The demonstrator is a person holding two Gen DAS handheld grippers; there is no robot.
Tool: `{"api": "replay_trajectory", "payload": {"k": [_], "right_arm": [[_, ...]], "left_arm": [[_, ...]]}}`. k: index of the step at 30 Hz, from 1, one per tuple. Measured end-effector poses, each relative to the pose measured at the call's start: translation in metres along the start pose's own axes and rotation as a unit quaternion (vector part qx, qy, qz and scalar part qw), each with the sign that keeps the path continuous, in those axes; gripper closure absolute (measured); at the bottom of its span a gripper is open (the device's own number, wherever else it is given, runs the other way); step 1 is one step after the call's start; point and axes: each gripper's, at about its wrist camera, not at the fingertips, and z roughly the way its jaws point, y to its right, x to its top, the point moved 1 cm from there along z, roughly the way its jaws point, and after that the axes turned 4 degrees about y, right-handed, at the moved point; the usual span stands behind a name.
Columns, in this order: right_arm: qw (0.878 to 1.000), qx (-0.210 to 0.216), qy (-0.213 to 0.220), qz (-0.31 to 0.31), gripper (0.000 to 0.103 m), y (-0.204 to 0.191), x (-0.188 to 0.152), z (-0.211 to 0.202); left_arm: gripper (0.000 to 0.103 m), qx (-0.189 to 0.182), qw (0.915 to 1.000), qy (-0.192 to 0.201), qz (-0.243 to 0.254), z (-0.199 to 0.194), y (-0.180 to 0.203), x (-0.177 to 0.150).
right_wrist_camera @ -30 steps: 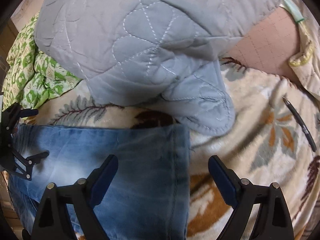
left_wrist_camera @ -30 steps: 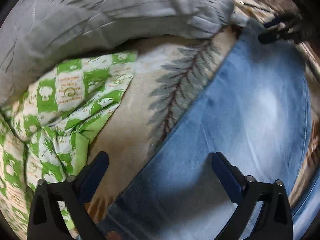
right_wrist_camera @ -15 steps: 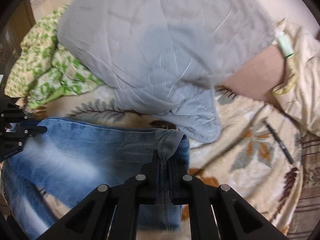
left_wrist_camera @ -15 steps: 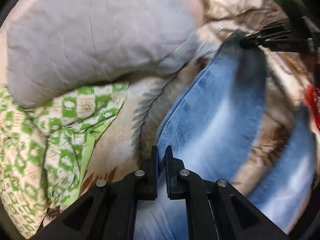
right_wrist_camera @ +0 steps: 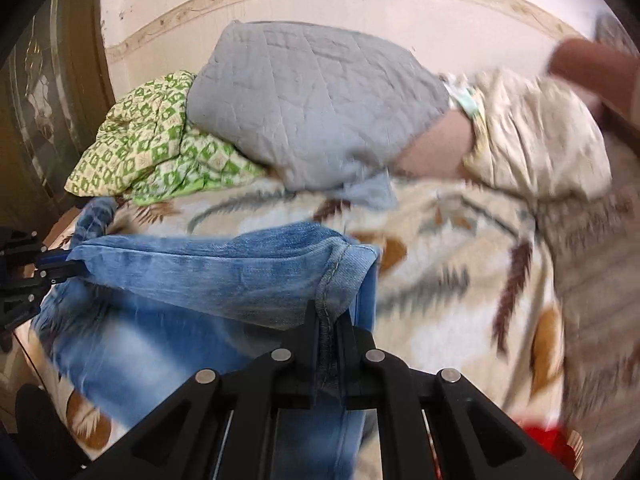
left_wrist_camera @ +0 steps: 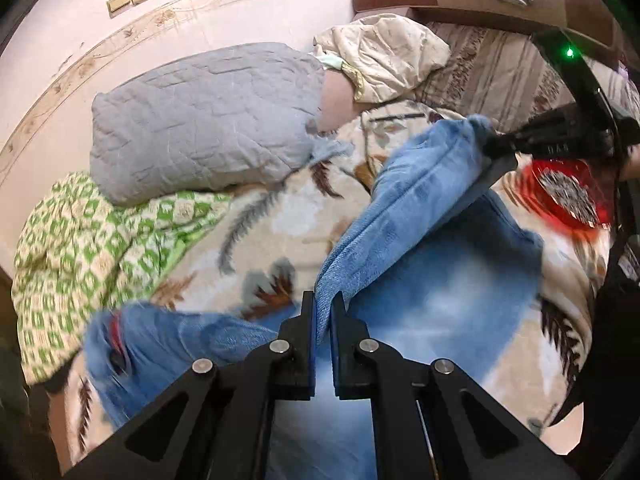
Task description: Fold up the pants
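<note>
Blue jeans (left_wrist_camera: 416,208) lie on a leaf-patterned blanket (left_wrist_camera: 280,216). My left gripper (left_wrist_camera: 322,312) is shut on one corner of the jeans' end. My right gripper (right_wrist_camera: 327,320) is shut on the other corner, at a seam; it also shows at the far right of the left wrist view (left_wrist_camera: 504,146). The held edge of the jeans (right_wrist_camera: 224,268) is stretched between the two grippers and lifted above the rest of the jeans, which hang down to the blanket. My left gripper shows at the left edge of the right wrist view (right_wrist_camera: 60,268).
A grey quilted pillow (left_wrist_camera: 208,120) and a green patterned cloth (left_wrist_camera: 100,236) lie behind the jeans by the wall. A cream pillow (left_wrist_camera: 384,56) is at the back right. A red patterned object (left_wrist_camera: 568,196) is at the right.
Both grippers went from open over the flat jeans to shut on the jeans' end corners, then lifted the edge well above the blanket. The views now take in the wall.
</note>
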Motion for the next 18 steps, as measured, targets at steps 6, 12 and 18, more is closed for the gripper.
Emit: {"api": "replay_trajectory", "payload": {"k": [6,12,18], "right_arm": [[0.996,0.014,-0.069,0.06,0.096,0.001,-0.08,0.01],[0.988,0.011,-0.11,0.105,0.096,0.005,-0.127,0.023],[0.988,-0.01,-0.111,0.109,0.095,0.0,-0.138,0.03]], "left_arm": [[0.098,-0.042,0.9986,-0.03,-0.014,0.002,0.04,-0.059],[0.098,-0.061,0.9937,-0.08,-0.05,0.04,0.061,-0.107],[0.097,-0.071,0.9902,-0.083,-0.087,0.045,0.053,-0.103]]}}
